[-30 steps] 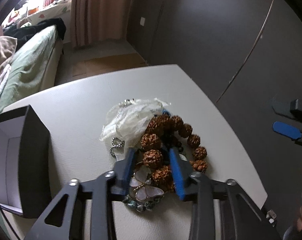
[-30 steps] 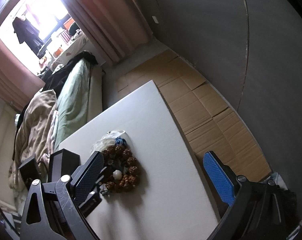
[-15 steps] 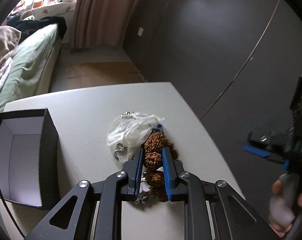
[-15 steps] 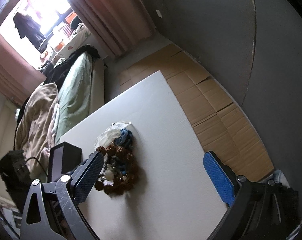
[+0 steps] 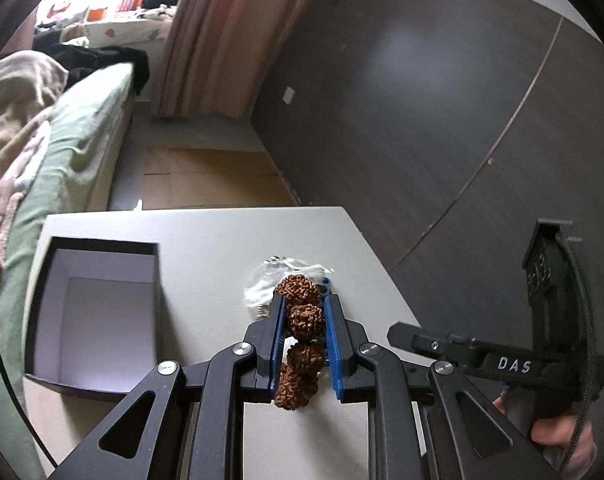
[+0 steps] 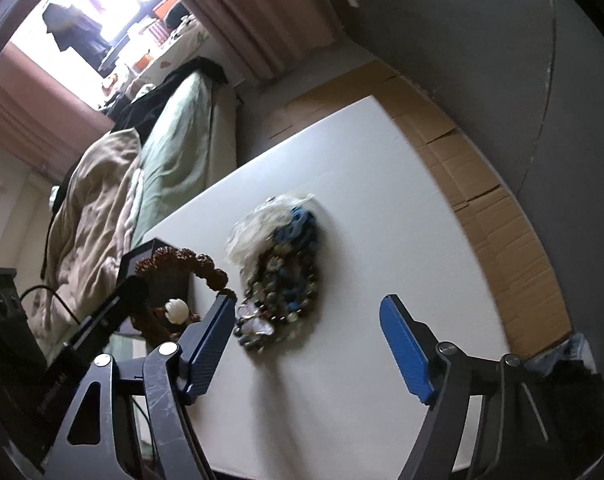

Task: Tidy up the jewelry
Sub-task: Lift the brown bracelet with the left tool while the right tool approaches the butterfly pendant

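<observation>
At the lower centre of the left wrist view, the left gripper (image 5: 305, 330) clamps a brown seed-bead bracelet (image 5: 302, 320), lifted clear of the white table (image 5: 205, 240). An open black box (image 5: 97, 312) sits at the left of that frame. In the right wrist view, the right gripper (image 6: 306, 344), its jaws just closing yet still wide with nothing between them, hangs over the remaining jewelry pile (image 6: 279, 264) and clear plastic bag (image 6: 257, 220) at mid-frame.
</observation>
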